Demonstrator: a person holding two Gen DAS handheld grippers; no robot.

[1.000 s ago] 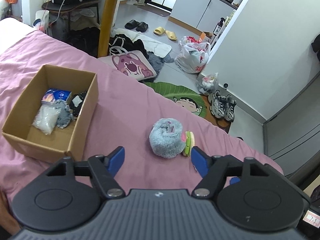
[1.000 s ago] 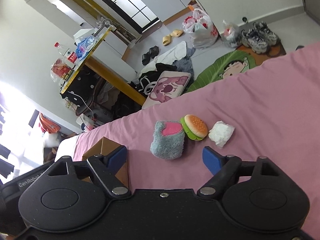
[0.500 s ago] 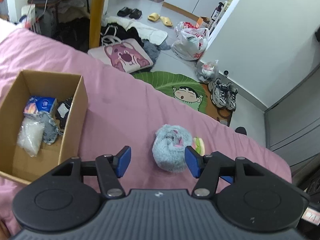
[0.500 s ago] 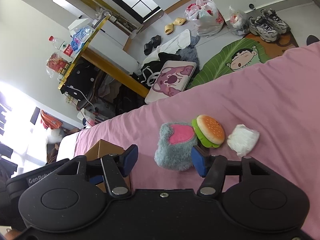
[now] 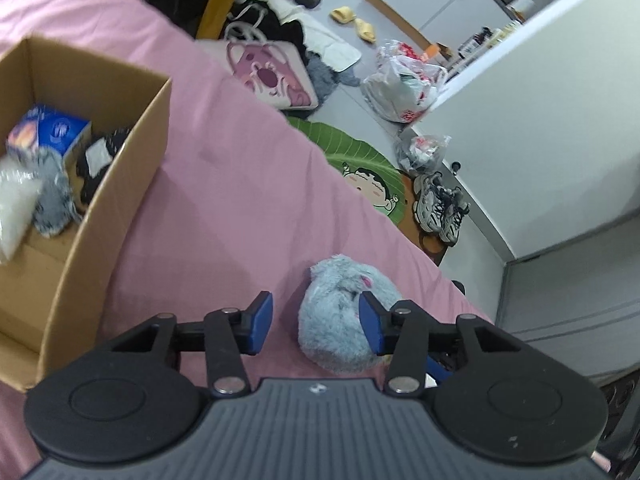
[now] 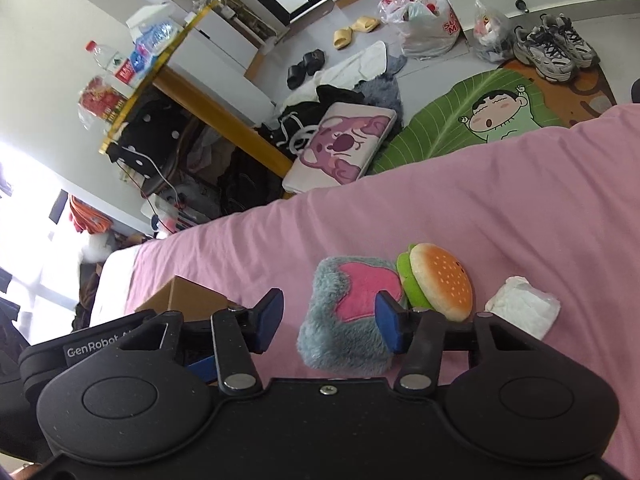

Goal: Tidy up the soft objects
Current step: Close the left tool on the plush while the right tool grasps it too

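Inside cardboard box point(image 5: 132, 168): blue packet point(image 5: 60, 136), grey fluff point(image 5: 52, 204), white bag point(image 5: 14, 208).

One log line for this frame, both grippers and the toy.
left gripper: open | right gripper: open | fluffy grey-blue plush toy: on pink bedsheet, ungrasped | cardboard box: partly filled

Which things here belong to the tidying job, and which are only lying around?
Job: grey plush toy, burger plush, white soft packet, cardboard box.
Lying about: sneakers, yellow slippers, plastic bag, cartoon floor mat.
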